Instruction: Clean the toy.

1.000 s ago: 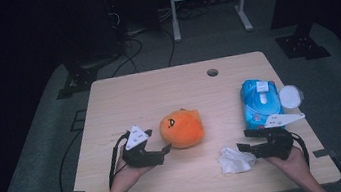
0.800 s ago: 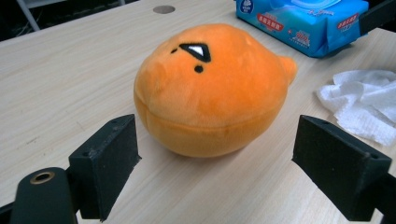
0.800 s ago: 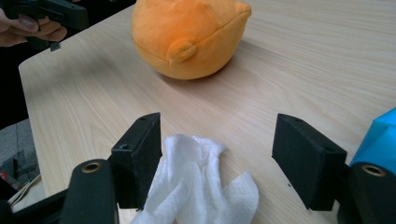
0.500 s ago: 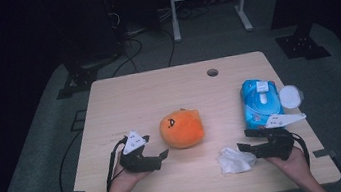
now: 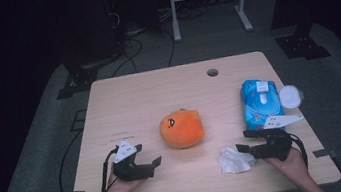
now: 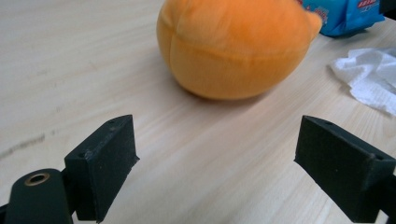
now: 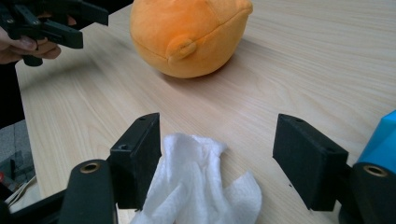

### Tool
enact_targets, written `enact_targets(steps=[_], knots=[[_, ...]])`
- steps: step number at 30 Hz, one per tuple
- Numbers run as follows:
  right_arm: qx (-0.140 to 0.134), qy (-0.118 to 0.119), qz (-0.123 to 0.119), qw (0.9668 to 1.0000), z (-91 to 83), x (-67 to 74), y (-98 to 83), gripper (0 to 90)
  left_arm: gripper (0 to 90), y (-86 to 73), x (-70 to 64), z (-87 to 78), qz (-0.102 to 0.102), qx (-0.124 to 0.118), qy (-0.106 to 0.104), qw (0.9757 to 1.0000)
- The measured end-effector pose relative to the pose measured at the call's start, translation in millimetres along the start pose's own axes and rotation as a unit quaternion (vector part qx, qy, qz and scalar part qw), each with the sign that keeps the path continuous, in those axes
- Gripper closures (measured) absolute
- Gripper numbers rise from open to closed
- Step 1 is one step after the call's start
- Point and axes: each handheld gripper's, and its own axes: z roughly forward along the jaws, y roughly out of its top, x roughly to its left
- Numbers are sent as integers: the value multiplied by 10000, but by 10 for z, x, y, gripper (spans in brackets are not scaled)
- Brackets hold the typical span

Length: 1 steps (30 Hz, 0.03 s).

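My left gripper (image 5: 152, 165) sits low at the near left of the table (image 5: 129, 102), jaws spread wide with only bare wood between them. My right gripper (image 5: 244, 149) is at the near right, jaws also parted, nothing clamped. A crumpled white tissue (image 5: 234, 160) lies between them and against the left-hand jaw in the right gripper view; from above it sits just at that gripper's tips.

Further out, near the table's middle, sits the orange plush toy (image 5: 181, 128). From above I can see a small dark mark on its top; my left gripper view gives only its smooth seamed side (image 6: 233, 46), and my right gripper view a little stubby nub low on it (image 7: 187, 35), with my left hand (image 7: 28, 46) and its gripper off in the top corner.

Beyond my right gripper lies a blue pack of wipes (image 5: 261, 104) with a white flap, and a clear round lid (image 5: 290, 95) just beside it at the table edge. In both gripper views the pack is cut off, its print too small to read. Farthest away is a round hole (image 5: 212, 72) in the tabletop.
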Motion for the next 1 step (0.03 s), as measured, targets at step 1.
enact_targets(steps=[1], knots=[[1, 6, 1, 10000, 13, 3, -8, 310, 120, -19, 2, 0, -9, 29, 26, 10000]])
